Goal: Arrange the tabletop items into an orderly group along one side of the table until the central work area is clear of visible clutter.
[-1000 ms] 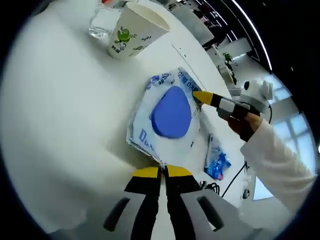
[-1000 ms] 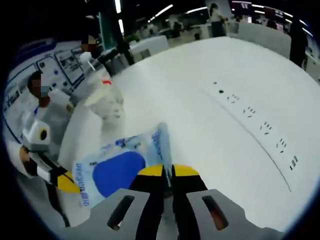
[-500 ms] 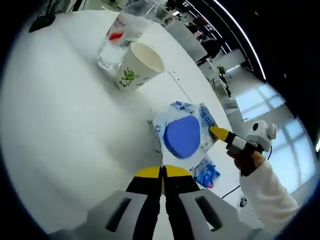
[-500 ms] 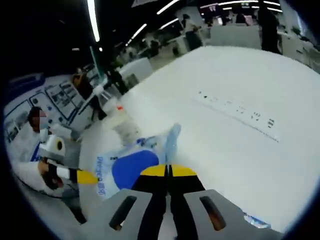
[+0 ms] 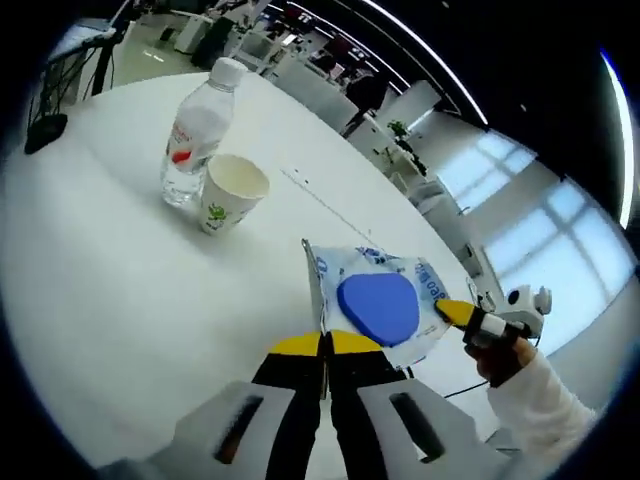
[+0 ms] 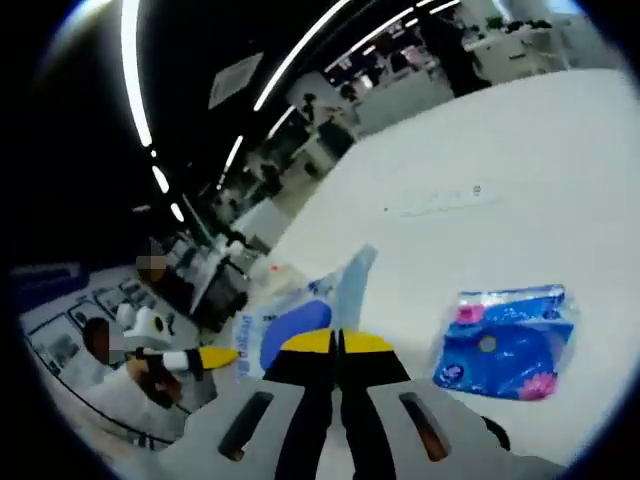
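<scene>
Left gripper view — both grippers (image 5: 325, 343) (image 5: 446, 311) pinch the wipes pack (image 5: 378, 308).

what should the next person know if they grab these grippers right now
Left gripper: jaws shut on one edge of the wet wipes pack. Right gripper: jaws shut on the opposite edge, so the pack hangs between both, above the table.
Water bottle and paper cup stand side by side, already grouped.
Blue tissue pack lies alone on the table near the right gripper.
Left to do: set the wipes pack beside the bottle and cup, then probably move the tissue pack over to join them.
</scene>
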The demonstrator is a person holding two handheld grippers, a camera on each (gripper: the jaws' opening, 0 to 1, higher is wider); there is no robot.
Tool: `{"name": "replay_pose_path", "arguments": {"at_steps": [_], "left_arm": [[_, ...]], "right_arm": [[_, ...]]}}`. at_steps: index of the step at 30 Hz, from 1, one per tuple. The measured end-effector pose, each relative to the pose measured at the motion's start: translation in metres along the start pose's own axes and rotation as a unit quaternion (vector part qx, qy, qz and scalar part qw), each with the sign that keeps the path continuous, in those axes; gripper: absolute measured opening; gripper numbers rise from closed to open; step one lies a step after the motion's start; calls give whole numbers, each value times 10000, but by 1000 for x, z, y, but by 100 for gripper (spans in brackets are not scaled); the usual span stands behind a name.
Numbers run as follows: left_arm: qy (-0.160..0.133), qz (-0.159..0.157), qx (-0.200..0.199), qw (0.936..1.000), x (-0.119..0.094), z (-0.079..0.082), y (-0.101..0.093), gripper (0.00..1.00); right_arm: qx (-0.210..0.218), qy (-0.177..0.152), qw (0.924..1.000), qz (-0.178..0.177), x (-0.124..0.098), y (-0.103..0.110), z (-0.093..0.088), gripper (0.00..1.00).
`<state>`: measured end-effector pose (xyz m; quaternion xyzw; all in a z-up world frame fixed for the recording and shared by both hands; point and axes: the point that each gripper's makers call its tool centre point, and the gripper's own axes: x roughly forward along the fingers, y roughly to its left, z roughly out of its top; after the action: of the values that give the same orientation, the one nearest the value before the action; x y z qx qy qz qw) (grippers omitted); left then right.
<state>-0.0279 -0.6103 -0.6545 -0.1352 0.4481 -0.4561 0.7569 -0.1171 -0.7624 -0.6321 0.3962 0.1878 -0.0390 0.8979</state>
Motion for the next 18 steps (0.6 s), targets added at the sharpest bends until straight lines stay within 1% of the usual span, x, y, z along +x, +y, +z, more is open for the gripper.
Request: {"name": "replay_pose_path", "arguments": {"at_steps": [1, 2, 4, 6, 8, 10, 14, 18], "left_arm": [[32, -10, 80, 10000, 0, 0, -1, 0], [31, -29, 107, 9999, 0, 0, -2, 0], [21, -82, 111, 9999, -1, 3, -5, 0], [10, -180, 159, 9997, 0, 6, -10, 0], [22, -286, 206, 9994, 1, 8, -16, 0], [109, -350, 312, 9988, 4, 6, -20, 0], [183, -397, 419, 9982, 8, 2, -26, 0], [203, -409, 472, 9978, 7, 2, -26, 0]], "right_arm": [[114, -114, 9998, 73, -4, 4, 0, 0], [137, -194, 9997, -8, -8, 4, -1, 0], [163, -258, 9995, -26, -18, 6, -7, 0], [298, -336, 9990, -66, -27, 6, -11, 0], [431, -419, 9982, -63, -34, 5, -11, 0], [520, -489, 9974, -62, -41, 5, -10, 0], [633, -614, 9961, -97, -49, 5, -11, 0], [821, -688, 9942, -75, -50, 4, -12, 0]]}}
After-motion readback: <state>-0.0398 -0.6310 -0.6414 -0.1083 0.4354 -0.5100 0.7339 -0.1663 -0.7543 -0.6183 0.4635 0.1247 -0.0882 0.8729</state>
